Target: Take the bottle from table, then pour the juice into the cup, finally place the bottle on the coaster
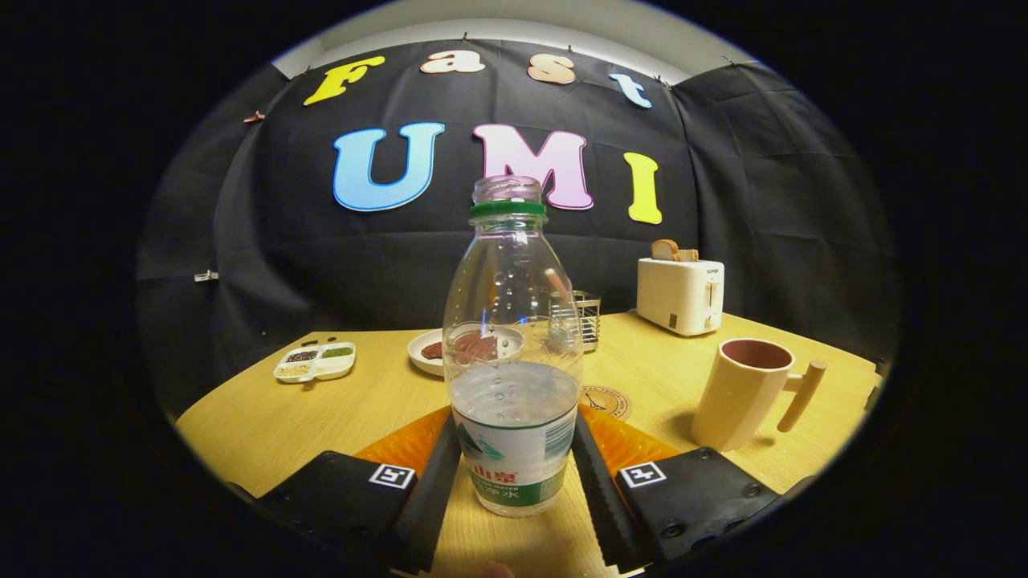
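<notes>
Standing upright on the table [265,425], bottle [514,353] has its long axis vertical, open neck up, cap off, partly filled. It sits between the fingers [430,490]; the gripper [514,490] looks spread, pads at the bottle's sides, contact unclear. Coaster [608,400] just beyond it. Cup [743,393] to its right, handle pointing right. Toaster [680,295] by the far edge.

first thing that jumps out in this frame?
The uncapped clear bottle, about half full, standing upright on the table between the jaws of the gripper, which close on its labelled lower part. Next, the beige cup with a wooden handle, beyond the fingers to the right. A round coaster lies just behind the bottle, and a white toaster sits at the back.
</notes>
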A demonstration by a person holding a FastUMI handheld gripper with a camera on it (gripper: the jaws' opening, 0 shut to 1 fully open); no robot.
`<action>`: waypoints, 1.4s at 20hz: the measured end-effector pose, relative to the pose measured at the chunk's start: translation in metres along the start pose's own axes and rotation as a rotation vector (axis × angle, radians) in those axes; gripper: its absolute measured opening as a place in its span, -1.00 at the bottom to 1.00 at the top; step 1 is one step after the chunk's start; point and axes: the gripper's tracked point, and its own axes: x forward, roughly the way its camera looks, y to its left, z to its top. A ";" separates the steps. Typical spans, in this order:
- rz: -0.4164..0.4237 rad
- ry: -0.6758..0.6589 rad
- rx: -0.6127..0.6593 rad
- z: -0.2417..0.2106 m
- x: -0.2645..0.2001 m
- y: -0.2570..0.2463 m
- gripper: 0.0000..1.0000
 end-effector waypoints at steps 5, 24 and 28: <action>-0.027 0.087 0.025 0.004 -0.008 -0.002 0.51; 0.158 0.228 0.811 0.049 -0.035 0.004 0.48; 0.163 0.270 0.911 0.039 -0.031 -0.001 0.47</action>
